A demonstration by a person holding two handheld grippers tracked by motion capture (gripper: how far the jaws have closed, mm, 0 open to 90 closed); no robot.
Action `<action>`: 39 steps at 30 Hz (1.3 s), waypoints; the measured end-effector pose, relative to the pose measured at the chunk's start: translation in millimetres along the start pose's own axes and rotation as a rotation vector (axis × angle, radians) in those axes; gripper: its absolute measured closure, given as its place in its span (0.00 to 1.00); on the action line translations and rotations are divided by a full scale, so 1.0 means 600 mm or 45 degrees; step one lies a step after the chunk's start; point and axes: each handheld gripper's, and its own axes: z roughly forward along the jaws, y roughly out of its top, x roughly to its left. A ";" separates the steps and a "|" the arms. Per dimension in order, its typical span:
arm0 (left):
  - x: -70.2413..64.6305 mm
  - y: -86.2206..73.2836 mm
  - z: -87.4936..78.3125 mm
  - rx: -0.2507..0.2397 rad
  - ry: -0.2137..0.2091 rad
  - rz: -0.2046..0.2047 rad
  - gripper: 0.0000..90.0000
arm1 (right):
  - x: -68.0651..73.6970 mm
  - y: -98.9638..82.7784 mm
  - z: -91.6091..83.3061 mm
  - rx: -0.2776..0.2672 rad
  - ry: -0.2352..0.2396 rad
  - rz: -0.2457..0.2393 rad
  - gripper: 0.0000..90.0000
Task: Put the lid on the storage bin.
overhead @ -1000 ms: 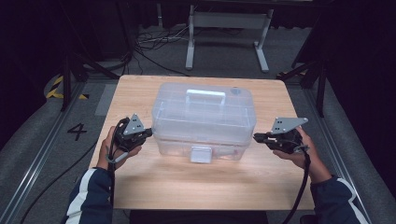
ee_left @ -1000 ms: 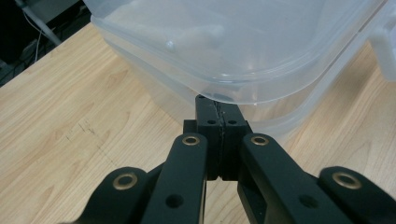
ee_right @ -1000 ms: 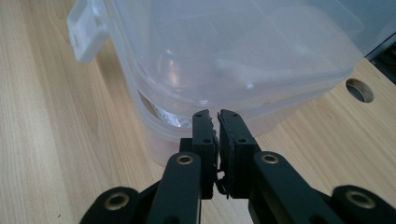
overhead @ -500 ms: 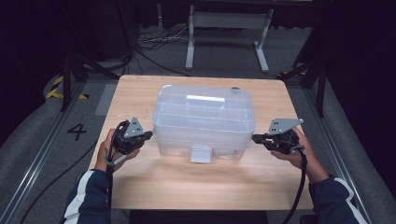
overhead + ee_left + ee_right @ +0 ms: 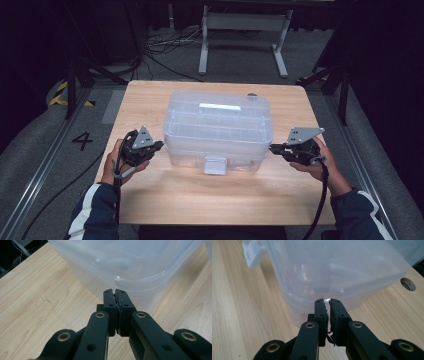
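- Near edge of the table (image 5: 165, 200): two forearms in dark sleeves with white stripes come in from the bottom corners, each hand wrapped around a tool, wrists low over the wood.
- The left tool (image 5: 159, 145) sits near the left edge, pointing inward at the left end of the clear plastic box (image 5: 218, 127); its grey three-cornered plate faces up. Its jaws are pressed together with nothing between them, the tips just beside the box's lower rim.
- The right tool (image 5: 273, 148) mirrors it near the right edge, pointing at the box's right end, a cable trailing back along the forearm. Its jaws are closed too, empty, with a frayed bit of pad showing at the seam in the right gripper view.
- The box stands in the middle of the table, lid on, between the two tools.
- Its white front latch (image 5: 215, 165) faces the near edge; a white handle strip (image 5: 218, 106) lies on the lid.
- The right gripper view shows a round hole (image 5: 408, 283) in the table beyond the box.
- Far side: on the floor left of the table, a painted "4" (image 5: 82, 140) can be read; the box shows no readable label.
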 end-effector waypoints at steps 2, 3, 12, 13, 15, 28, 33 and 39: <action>0.000 0.000 -0.001 -0.001 0.003 0.003 0.98 | 0.000 0.000 0.000 0.000 0.000 -0.001 0.93; -0.001 0.000 -0.001 -0.002 0.002 0.002 0.97 | 0.001 0.000 -0.001 0.005 -0.003 -0.003 0.93; -0.005 -0.004 -0.003 0.025 0.020 0.029 0.93 | 0.005 -0.002 -0.006 0.014 -0.011 -0.015 0.93; -0.005 -0.005 -0.003 0.021 0.019 0.025 0.92 | 0.005 -0.003 -0.007 0.015 -0.013 -0.014 0.93; -0.005 -0.007 -0.004 0.024 0.026 0.024 0.91 | 0.004 -0.006 -0.008 0.016 -0.017 -0.011 0.92; -0.008 -0.027 -0.002 0.066 0.032 0.013 0.78 | 0.010 -0.022 -0.014 0.061 -0.035 -0.036 0.80; -0.015 -0.036 0.005 0.107 0.032 0.022 0.72 | 0.012 -0.030 -0.011 0.090 -0.030 -0.042 0.69; -0.019 -0.042 0.008 0.142 0.014 0.020 0.59 | 0.009 -0.039 -0.010 0.105 -0.065 -0.025 0.56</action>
